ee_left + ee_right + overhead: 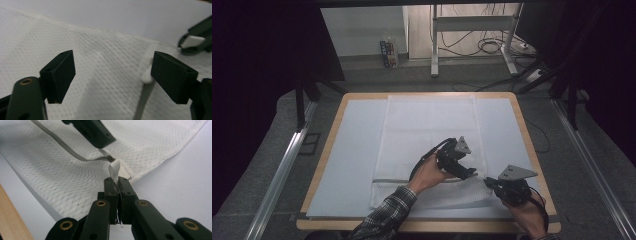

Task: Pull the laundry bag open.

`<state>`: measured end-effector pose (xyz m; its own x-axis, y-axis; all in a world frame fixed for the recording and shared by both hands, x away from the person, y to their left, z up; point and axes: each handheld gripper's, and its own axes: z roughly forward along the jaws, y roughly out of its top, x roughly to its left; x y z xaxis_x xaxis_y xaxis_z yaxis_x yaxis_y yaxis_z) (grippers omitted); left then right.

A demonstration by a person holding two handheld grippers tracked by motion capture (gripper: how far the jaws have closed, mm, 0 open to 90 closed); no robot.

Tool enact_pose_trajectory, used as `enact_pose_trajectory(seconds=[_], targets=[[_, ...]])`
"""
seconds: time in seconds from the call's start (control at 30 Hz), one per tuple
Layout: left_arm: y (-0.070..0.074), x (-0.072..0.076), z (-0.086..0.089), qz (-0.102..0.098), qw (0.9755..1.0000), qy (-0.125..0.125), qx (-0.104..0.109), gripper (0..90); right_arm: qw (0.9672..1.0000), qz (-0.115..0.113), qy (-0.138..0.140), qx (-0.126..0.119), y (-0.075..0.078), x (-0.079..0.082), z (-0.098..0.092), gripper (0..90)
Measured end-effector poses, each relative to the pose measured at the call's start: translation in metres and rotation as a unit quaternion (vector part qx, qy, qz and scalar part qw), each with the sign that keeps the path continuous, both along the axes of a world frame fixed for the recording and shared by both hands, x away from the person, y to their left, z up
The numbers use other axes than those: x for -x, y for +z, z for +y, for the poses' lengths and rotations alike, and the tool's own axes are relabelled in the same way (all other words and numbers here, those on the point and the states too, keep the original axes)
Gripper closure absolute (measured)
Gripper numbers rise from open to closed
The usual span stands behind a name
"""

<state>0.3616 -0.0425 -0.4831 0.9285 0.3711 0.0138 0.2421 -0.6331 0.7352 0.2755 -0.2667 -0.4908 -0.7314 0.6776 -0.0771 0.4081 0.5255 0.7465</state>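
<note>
White mesh, a long rectangular laundry bag (pixel 430 135), lies flat on the pale sheet (pixel 354 150) that covers the wooden table (pixel 532 145). In the high view its long axis runs from the person's edge straight toward the far edge, and its zipper end is the near one, where the fabric bunches slightly. The left gripper (pixel 469 173), held by a hand in a plaid sleeve (pixel 384 215), hangs over the bag's near right part. The right gripper (pixel 488 182) sits at the bag's near right corner, close to the left one.

In the left gripper view, the two black jaws stand well apart above the mesh, pressing on nothing; a white tab (pixel 147 78) of the zipper lies just beside the right-hand jaw. The other gripper shows at the upper right edge.

In the right gripper view, the jaws are clamped together on a white pull tab (pixel 114 170) at the bag's corner. The grey zipper line (pixel 65 148) runs away from that tab across the mesh toward the upper left, and a jaw of the left gripper hovers over it.
</note>
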Motion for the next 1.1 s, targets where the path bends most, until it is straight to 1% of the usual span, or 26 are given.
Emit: enact_pose_trajectory(seconds=[0.07,0.1,0.17,0.2,0.27,0.3,0.33,0.37,0.4,0.43,0.5,0.63,0.67,0.73,0.77,0.83,0.87,0.9,0.93,0.97,1.0,1.03,1.07,1.1], targets=[[0.000,0.002,0.002,0.013,0.9998,-0.015,0.007,33.5,1.0000,-0.003,0.001,0.004,0.000,0.000,0.000,86.3],[0.000,0.002,0.002,0.013,0.9998,-0.015,0.007,39.8,1.0000,-0.005,0.002,0.007,0.000,0.001,0.001,86.3],[-0.001,0.003,0.002,0.034,0.9984,-0.043,0.010,52.8,0.9999,-0.009,0.002,0.009,0.000,0.001,0.002,86.2],[-0.001,0.003,0.002,0.043,0.9978,-0.050,0.010,58.2,0.9999,-0.010,0.004,0.010,0.001,0.001,0.002,86.2],[-0.002,0.003,0.001,0.059,0.9964,-0.059,0.014,65.5,0.9999,-0.012,0.005,0.009,0.001,0.002,0.002,86.2],[-0.003,0.001,0.001,0.067,0.9953,-0.069,0.016,68.2,0.9998,-0.014,0.006,0.010,0.001,0.002,0.002,86.2],[-0.003,0.001,0.000,0.075,0.9944,-0.071,0.020,70.8,0.9998,-0.015,0.007,0.013,0.001,0.002,0.002,86.2],[-0.003,0.001,0.000,0.075,0.9944,-0.071,0.020,72.5,0.9998,-0.015,0.007,0.013,0.001,0.002,0.002,86.2],[-0.005,0.000,-0.001,0.083,0.9932,-0.080,0.016,74.4,0.9996,-0.019,0.008,0.018,0.001,0.003,0.003,86.2],[-0.006,0.001,-0.002,0.085,0.9927,-0.085,0.011,75.3,0.9995,-0.021,0.009,0.020,0.001,0.003,0.003,86.2],[-0.007,0.001,-0.002,0.084,0.9926,-0.088,0.007,75.9,0.9994,-0.024,0.010,0.024,0.001,0.004,0.004,86.1],[-0.007,0.000,-0.001,0.106,0.9898,-0.093,0.017,76.4,0.9992,-0.026,0.009,0.030,0.000,0.004,0.004,86.0],[-0.007,0.000,-0.001,0.106,0.9898,-0.093,0.017,76.4,0.9992,-0.026,0.009,0.030,0.000,0.004,0.004,86.0],[-0.006,-0.002,0.001,0.123,0.9874,-0.098,0.016,76.4,0.9988,-0.030,0.011,0.036,0.000,0.004,0.005,86.0],[-0.006,-0.003,0.002,0.134,0.9856,-0.101,0.019,76.7,0.9986,-0.033,0.012,0.041,0.000,0.004,0.005,86.0],[-0.006,-0.004,0.004,0.145,0.9838,-0.101,0.027,77.0,0.9983,-0.035,0.013,0.044,0.000,0.005,0.006,86.0],[-0.006,-0.004,0.004,0.145,0.9838,-0.101,0.027,77.4,0.9983,-0.035,0.013,0.044,0.000,0.005,0.006,86.0],[-0.006,-0.005,0.005,0.150,0.9830,-0.103,0.028,77.4,0.9982,-0.037,0.014,0.046,0.000,0.005,0.006,86.0],[-0.006,-0.006,0.005,0.156,0.9817,-0.103,0.035,77.6,0.9980,-0.038,0.014,0.048,0.000,0.005,0.006,86.0],[-0.006,-0.006,0.006,0.164,0.9797,-0.107,0.041,78.3,0.9979,-0.039,0.014,0.050,0.000,0.005,0.007,85.9],[-0.007,-0.007,0.006,0.170,0.9787,-0.107,0.044,78.2,0.9979,-0.040,0.014,0.050,0.000,0.006,0.007,85.9],[-0.007,-0.007,0.006,0.170,0.9787,-0.107,0.044,78.2,0.9979,-0.040,0.014,0.050,0.000,0.006,0.007,85.9],[-0.007,-0.007,0.006,0.165,0.9799,-0.106,0.036,78.2,0.9978,-0.040,0.014,0.050,0.000,0.006,0.007,85.9],[-0.008,-0.007,0.005,0.163,0.9804,-0.106,0.034,78.2,0.9978,-0.042,0.015,0.050,0.001,0.006,0.007,85.8]])
